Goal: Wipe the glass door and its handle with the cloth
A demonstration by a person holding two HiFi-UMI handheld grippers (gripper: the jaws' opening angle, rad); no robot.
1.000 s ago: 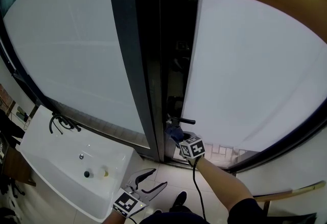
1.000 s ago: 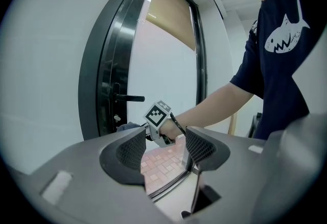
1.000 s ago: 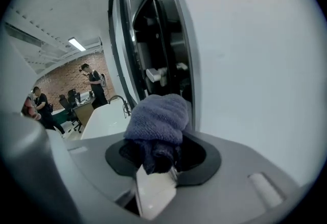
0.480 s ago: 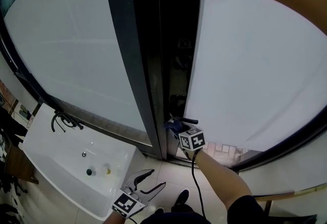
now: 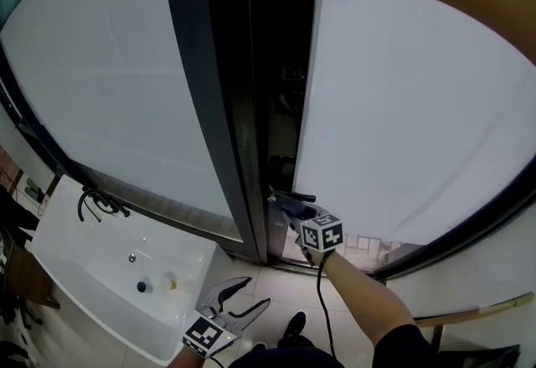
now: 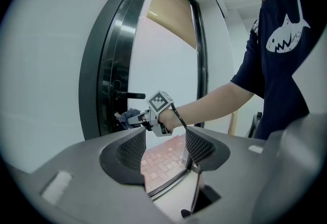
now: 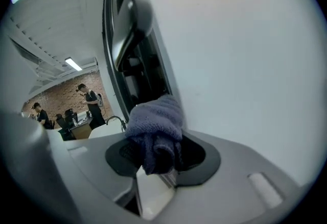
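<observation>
The frosted glass door [image 5: 402, 106] stands slightly ajar in a black frame [image 5: 213, 106]. Its black lever handle [image 5: 295, 196] sticks out near the door's edge. My right gripper [image 5: 289, 210] is shut on a blue-grey cloth [image 5: 286, 206], holding it just below the handle, close to the door edge. In the right gripper view the cloth [image 7: 156, 126] bulges from the jaws, with the handle [image 7: 130, 19] above and the glass [image 7: 245, 54] to the right. My left gripper [image 5: 243, 298] hangs low, open and empty. The left gripper view shows the handle [image 6: 130, 96] and cloth [image 6: 127, 116].
A white sink [image 5: 100, 274] with a black tap [image 5: 96, 203] stands at the lower left, close to my left gripper. A wooden pole [image 5: 469, 312] lies at the lower right. Several people [image 7: 89, 98] stand in a brick-walled room in the distance.
My right gripper has stayed just under the handle with the cloth, shifting only slightly. The left gripper has kept its place, open.
</observation>
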